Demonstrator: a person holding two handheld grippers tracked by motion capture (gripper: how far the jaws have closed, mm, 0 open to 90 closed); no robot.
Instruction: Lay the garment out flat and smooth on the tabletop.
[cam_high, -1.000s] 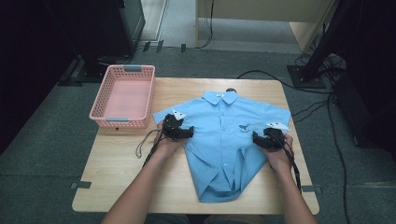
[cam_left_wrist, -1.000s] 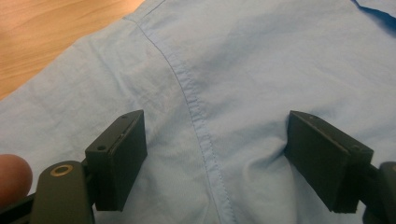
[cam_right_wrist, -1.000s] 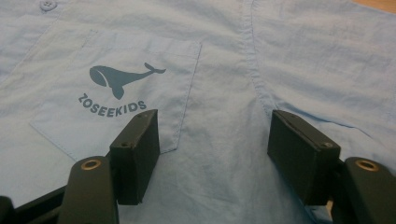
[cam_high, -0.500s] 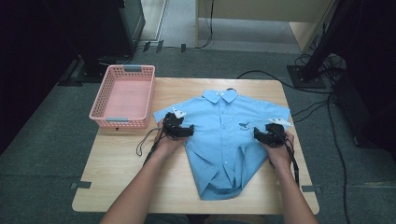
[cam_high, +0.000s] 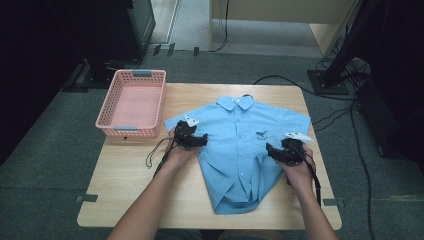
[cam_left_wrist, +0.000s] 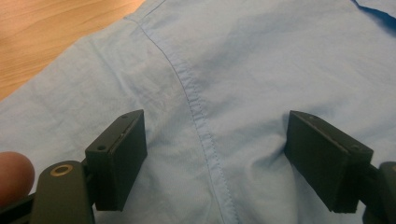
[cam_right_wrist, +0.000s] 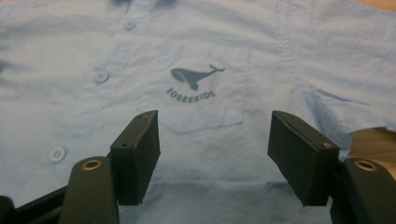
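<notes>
From the high view, a light blue shirt (cam_high: 245, 150) lies spread face up on the wooden desk (cam_high: 125, 190), its collar toward the far edge and its hem toward the near edge, roughly midway between the left and right edges. A pink basket (cam_high: 132, 105) stands at the far left corner of the desk, just beside the shirt's sleeve. The left gripper (cam_high: 192, 139) rests on the shirt where that sleeve meets the body, held by the person's left hand (cam_high: 179, 151). The right gripper (cam_high: 280, 152) sits over the shirt's other side, below the chest pocket, in the right hand (cam_high: 299, 170). Black cables trail from both grippers toward the near edge.

In the left gripper view, the two black fingers (cam_left_wrist: 116, 158) stand well apart over the blue cloth (cam_left_wrist: 243, 70), with a stitched seam running between them. Nothing is pinched; the cloth simply lies flat under the gap. A strip of bare desk (cam_left_wrist: 51, 32) shows at the upper left corner.

In the right gripper view, the fingers (cam_right_wrist: 137, 156) are likewise spread wide with nothing gripped between them. Beyond them lies the shirt's chest pocket (cam_right_wrist: 201, 88) with a dark whale print and lettering, and the button placket with white buttons (cam_right_wrist: 101, 77) runs to its left. A bit of desk (cam_right_wrist: 369, 140) shows beside the shirt's edge at the right.
</notes>
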